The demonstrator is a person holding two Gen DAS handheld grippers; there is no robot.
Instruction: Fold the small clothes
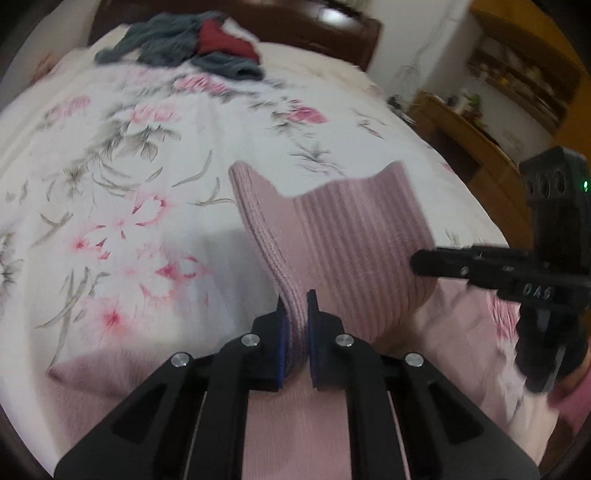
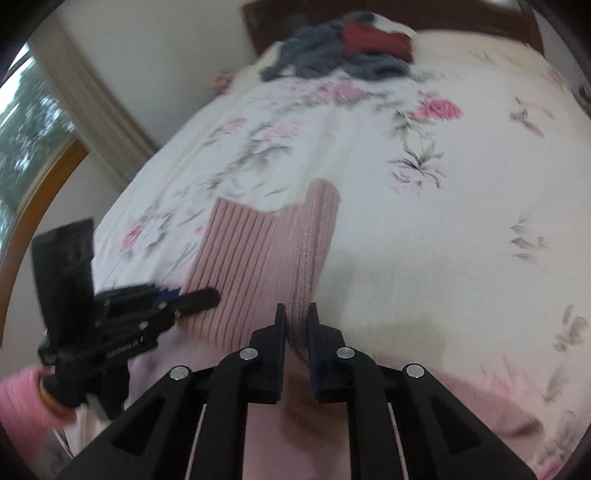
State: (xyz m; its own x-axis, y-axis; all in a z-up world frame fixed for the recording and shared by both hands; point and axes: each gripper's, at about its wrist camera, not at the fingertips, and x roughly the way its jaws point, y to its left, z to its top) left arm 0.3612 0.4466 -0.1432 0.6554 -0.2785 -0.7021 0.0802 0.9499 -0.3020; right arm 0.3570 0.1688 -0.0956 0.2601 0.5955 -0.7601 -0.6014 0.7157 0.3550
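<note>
A: Count. Two black two-finger claws: left claw, right claw. One pink ribbed knit garment. One bed under a white quilt with pink and grey flowers.

B: Agreed. Far end of the bed: one loose heap of grey-blue clothes with one dark red piece lying on it, against a dark wooden headboard.

A: State of the claws?

B: Both narrow, each pinching a fold of the pink knit between blue pads. The left wrist view also catches the right claw coming in from the right edge, touching the same cloth.

A: Where does the garment sit?

B: Near end of the bed. The pinched part is lifted off the quilt; more pink cloth lies flat below the claws.

A: Orientation?

B: The raised ribbed panel stands upright, ribs running bottom to top, free edge pointing toward the headboard. Two corners rise along that edge with a dip between. The long axis of the whole garment I cannot tell; most is hidden under the claws.

A: Surroundings: a window to the left, wooden shelves to the right. Both blurred.
</note>
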